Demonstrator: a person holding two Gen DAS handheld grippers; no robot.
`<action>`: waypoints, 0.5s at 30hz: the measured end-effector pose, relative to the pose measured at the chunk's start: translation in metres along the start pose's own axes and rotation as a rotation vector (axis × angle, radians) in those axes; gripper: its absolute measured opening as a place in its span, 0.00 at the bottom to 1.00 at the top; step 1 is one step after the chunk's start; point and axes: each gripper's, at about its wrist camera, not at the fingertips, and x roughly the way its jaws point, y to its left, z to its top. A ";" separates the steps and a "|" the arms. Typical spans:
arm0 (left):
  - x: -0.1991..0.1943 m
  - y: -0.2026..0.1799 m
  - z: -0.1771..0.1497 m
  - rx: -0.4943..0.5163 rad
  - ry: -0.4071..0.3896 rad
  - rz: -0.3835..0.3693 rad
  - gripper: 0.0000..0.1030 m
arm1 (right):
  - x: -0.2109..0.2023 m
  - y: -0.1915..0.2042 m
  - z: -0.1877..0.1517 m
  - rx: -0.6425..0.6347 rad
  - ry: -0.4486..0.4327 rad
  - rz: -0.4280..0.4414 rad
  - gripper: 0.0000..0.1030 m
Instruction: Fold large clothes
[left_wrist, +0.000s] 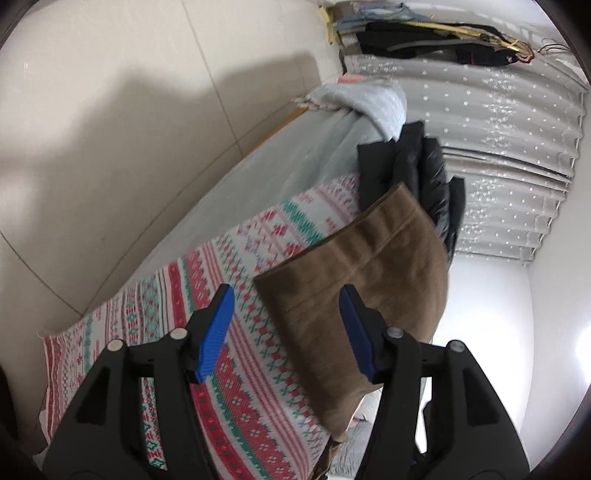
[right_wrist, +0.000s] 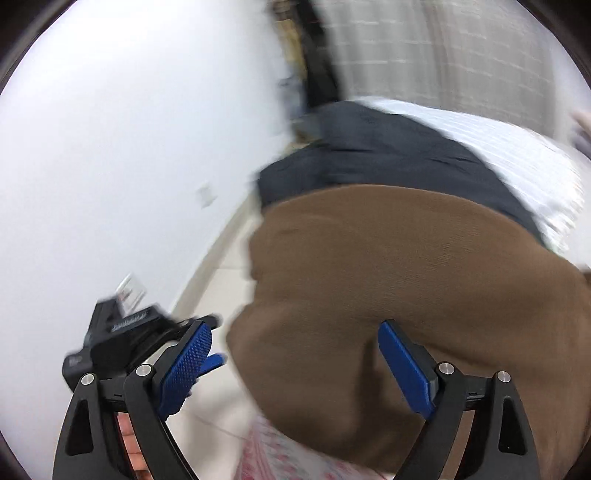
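Bedding first: my mattress carries a patterned blanket (left_wrist: 229, 369) in red, green and white, with a grey sheet (left_wrist: 295, 162) beyond it toward the wall. On the blanket's far edge lies the brown garment (left_wrist: 373, 280), already folded into a flat rectangle, part of it hanging over the side of the bed. Behind it sits a heap of dark clothes (left_wrist: 417, 173). My left gripper (left_wrist: 286, 332) hovers above the brown fold's near corner, jaws parted with nothing pinched. My right gripper (right_wrist: 295, 369) stands spread wide over the same brown cloth, also empty; its view is blurred. My worry: the overhanging part could drag the fold off the bed, and a careless pinch of one layer only would pull it open
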 end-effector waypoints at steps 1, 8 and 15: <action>0.003 0.004 -0.002 -0.022 0.015 -0.011 0.58 | -0.008 -0.014 -0.005 0.047 0.010 -0.035 0.90; 0.017 0.000 -0.022 -0.079 0.039 -0.091 0.67 | -0.088 -0.087 -0.046 0.203 0.036 -0.014 0.90; 0.021 -0.009 -0.035 -0.054 0.029 -0.093 0.52 | -0.169 -0.143 -0.107 0.321 0.045 -0.024 0.90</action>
